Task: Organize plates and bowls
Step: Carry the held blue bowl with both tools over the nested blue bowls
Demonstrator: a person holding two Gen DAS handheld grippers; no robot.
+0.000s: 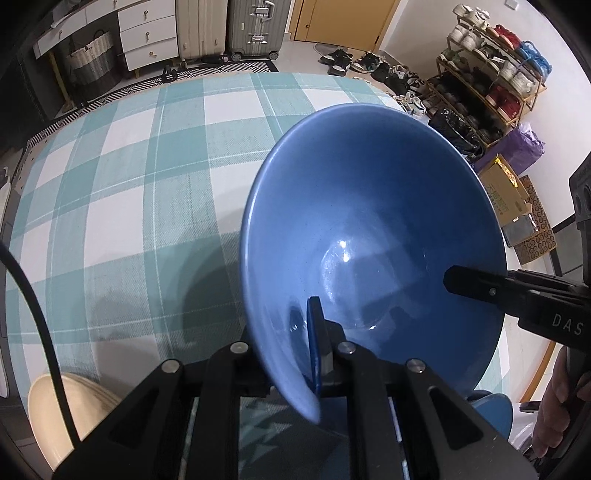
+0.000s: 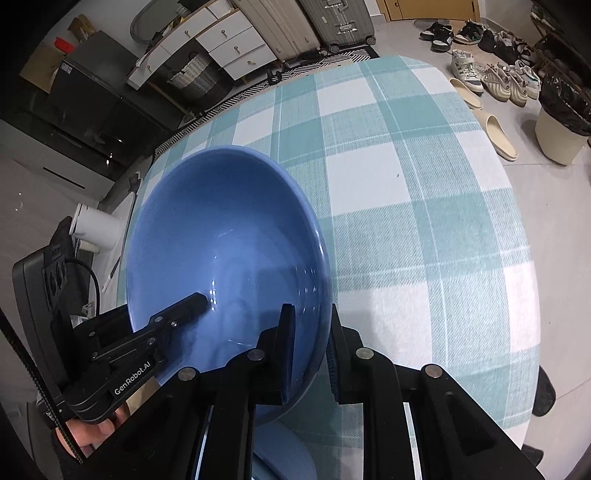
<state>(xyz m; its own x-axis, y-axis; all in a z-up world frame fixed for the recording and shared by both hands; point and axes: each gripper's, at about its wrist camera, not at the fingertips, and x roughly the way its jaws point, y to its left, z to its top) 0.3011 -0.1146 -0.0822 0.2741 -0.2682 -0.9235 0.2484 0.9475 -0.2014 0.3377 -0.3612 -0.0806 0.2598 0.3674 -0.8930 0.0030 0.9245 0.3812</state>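
Observation:
A large blue bowl (image 1: 369,206) hangs tilted above the teal-and-white checked tablecloth (image 1: 129,177), held from two sides. My left gripper (image 1: 284,332) is shut on its near rim, one finger inside the bowl and the other behind the wall. In the right wrist view the same bowl (image 2: 221,240) has my right gripper (image 2: 312,317) shut on its right rim. Each view also shows the other gripper's inner finger, the right one's fingers (image 1: 476,286) and the left one's fingers (image 2: 184,308) lying inside the bowl.
A beige plate (image 1: 55,406) lies at the table's near left edge. Another blue dish (image 1: 493,406) sits under the bowl near the table edge. Beyond the table are suitcases (image 1: 255,26), white drawers (image 1: 147,33), a shoe rack (image 1: 491,74) and a bin (image 2: 561,125).

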